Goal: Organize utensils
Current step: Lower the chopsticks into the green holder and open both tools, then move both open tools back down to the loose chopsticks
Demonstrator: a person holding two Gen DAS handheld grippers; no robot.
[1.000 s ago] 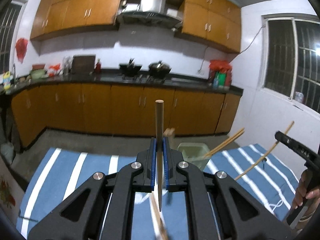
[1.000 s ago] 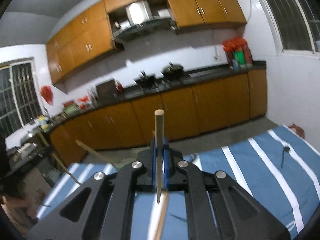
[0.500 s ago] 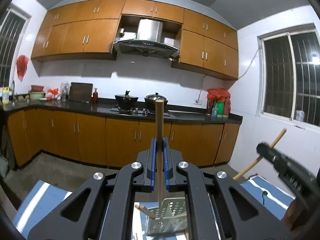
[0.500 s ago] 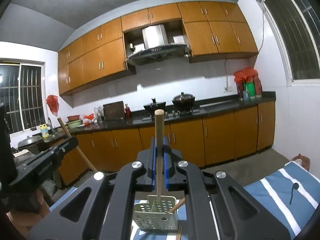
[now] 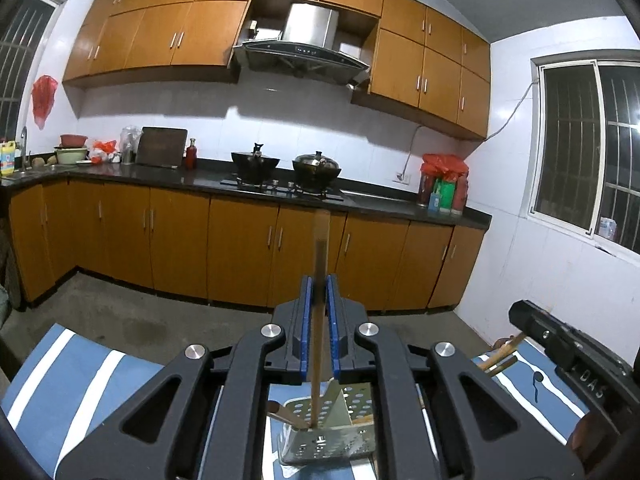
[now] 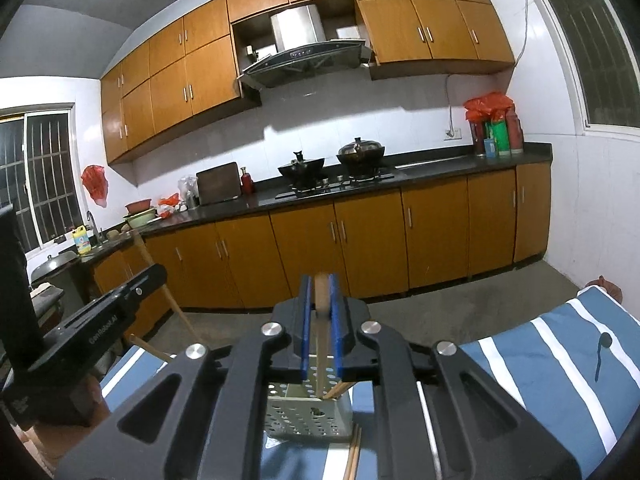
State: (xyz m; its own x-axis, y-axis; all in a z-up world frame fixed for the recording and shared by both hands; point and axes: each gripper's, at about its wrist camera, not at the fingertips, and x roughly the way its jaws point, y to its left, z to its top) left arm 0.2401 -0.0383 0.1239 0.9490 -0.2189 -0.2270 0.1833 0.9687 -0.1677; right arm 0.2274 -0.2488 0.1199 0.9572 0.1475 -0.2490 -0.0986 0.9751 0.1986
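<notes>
My left gripper is shut on a wooden chopstick held upright; its lower tip reaches into the perforated green utensil holder below. My right gripper is shut on another chopstick, also upright, its tip inside the same holder. More chopsticks lean in the holder. The right gripper's body shows at the right of the left wrist view, and the left gripper's body shows at the left of the right wrist view.
The holder stands on a blue cloth with white stripes. Loose chopsticks lie on the cloth beside it. A small black spoon lies to the right. Kitchen cabinets and a counter stand beyond.
Both grippers have lowered their upright chopsticks; the tips now reach into the holder. One second ago both views looked down at the cloth, now they look level.
</notes>
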